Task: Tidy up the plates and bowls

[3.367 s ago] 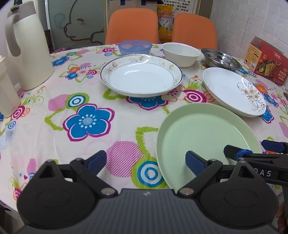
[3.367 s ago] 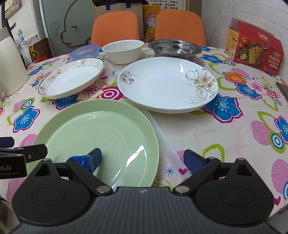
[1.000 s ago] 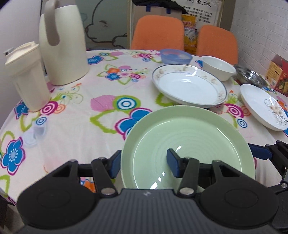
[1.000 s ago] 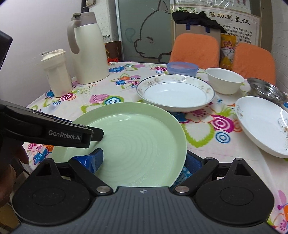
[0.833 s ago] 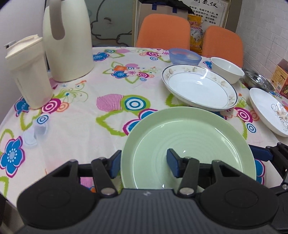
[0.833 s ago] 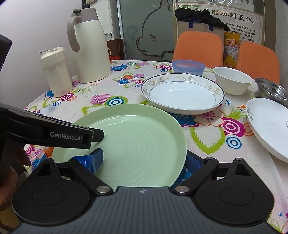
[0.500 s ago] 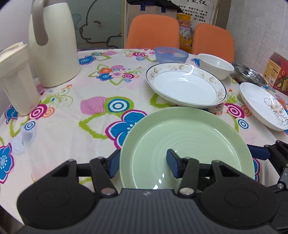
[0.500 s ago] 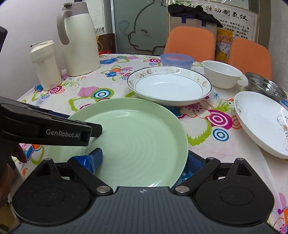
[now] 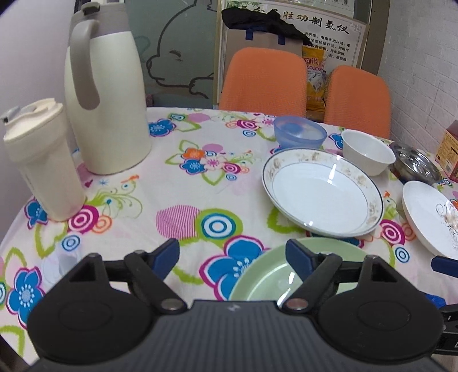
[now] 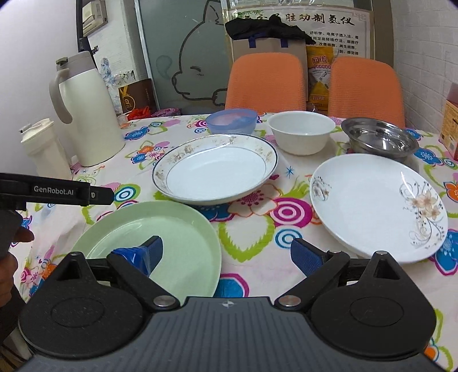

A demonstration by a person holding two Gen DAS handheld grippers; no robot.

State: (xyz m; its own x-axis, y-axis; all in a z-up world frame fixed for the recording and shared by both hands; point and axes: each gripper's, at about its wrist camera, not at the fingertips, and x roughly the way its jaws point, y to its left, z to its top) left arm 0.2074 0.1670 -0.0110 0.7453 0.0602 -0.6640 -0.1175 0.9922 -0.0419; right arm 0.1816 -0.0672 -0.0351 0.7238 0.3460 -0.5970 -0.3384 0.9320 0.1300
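Green plate (image 10: 160, 237): lower left of right wrist view, flat on floral counter (image 10: 257, 217), ungripped.
Left gripper (image 9: 232, 254): spread wide, empty; side lettered "GenRobot.AI".
Right gripper (image 10: 226, 251): spread wide, empty, one finger above plate.
Gold-rimmed plate (image 10: 214, 168): centre.
Flower-print plate (image 10: 377, 203): right.
Blue bowl (image 10: 231, 120), white bowl (image 10: 300, 131), steel bowl (image 10: 379, 140): upper row.
Wall poster (image 10: 300, 20): Chinese characters.

Both views are bright and evenly lit from overhead, with only soft, faint shadows under the dishes on the worktop (image 10: 257, 274). Small white glints sit on the green plate (image 9: 289, 279) and the gold-rimmed plate (image 9: 329, 174). Fisheye distortion bends the edges, the corners go dark, and the wall poster (image 10: 297, 20) looks slightly soft.
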